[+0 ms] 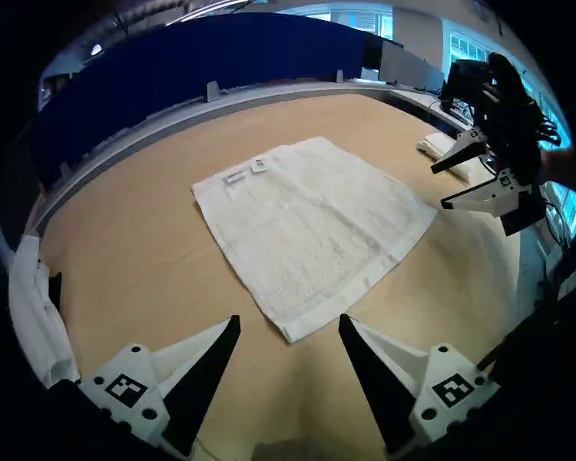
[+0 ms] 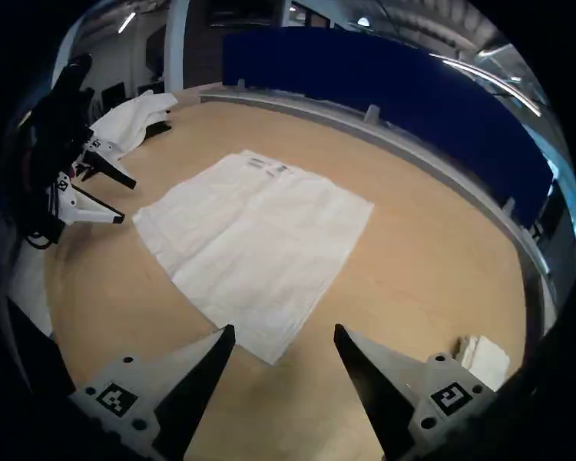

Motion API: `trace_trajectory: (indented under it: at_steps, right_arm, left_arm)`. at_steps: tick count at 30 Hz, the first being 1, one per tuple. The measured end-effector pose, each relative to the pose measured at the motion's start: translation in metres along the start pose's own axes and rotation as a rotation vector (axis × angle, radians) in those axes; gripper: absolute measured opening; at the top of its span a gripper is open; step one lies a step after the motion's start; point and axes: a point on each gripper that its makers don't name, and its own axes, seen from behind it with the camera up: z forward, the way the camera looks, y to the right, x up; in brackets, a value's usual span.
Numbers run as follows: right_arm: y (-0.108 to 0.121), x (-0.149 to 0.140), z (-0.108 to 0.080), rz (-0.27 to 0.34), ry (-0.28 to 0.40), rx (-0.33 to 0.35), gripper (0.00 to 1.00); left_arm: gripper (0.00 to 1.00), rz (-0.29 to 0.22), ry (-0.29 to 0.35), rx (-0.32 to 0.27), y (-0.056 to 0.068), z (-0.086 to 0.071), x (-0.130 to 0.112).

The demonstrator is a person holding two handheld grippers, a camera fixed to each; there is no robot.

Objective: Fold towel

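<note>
A white towel (image 1: 311,230) lies flat on the desk (image 1: 134,253), away from its edges, as the left gripper (image 1: 288,318) and the right gripper (image 2: 282,327) hover over its corners, jaws apart.

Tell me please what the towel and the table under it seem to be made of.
Towel: looks like white cotton terry; matte, nubby pile with flatter woven bands along the edges. Table: smooth, light wood-coloured top with a faint sheen, probably laminate or veneer; the grain is too blurred to say which.
</note>
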Motion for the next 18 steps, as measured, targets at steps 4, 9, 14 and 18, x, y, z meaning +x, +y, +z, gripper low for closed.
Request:
trace_trajectory:
  at_steps: [4,9,14,18]
  right_arm:
    - [-0.001,-0.009,0.004,-0.001,-0.020,0.001,1.00]
    - [-0.001,-0.016,0.010,0.008,-0.039,0.005,0.97]
    - [-0.003,-0.021,0.016,0.023,-0.047,0.008,0.91]
    - [-0.005,-0.021,0.019,0.033,-0.044,0.013,0.82]
  left_arm:
    - [0.95,-0.017,-0.022,-0.013,0.003,0.004,-0.007]
    - [0.95,-0.043,-0.039,-0.026,0.005,0.010,-0.014]
    - [0.93,-0.062,-0.050,-0.031,0.006,0.014,-0.018]
    - [0.87,-0.064,-0.061,-0.031,0.007,0.015,-0.021]
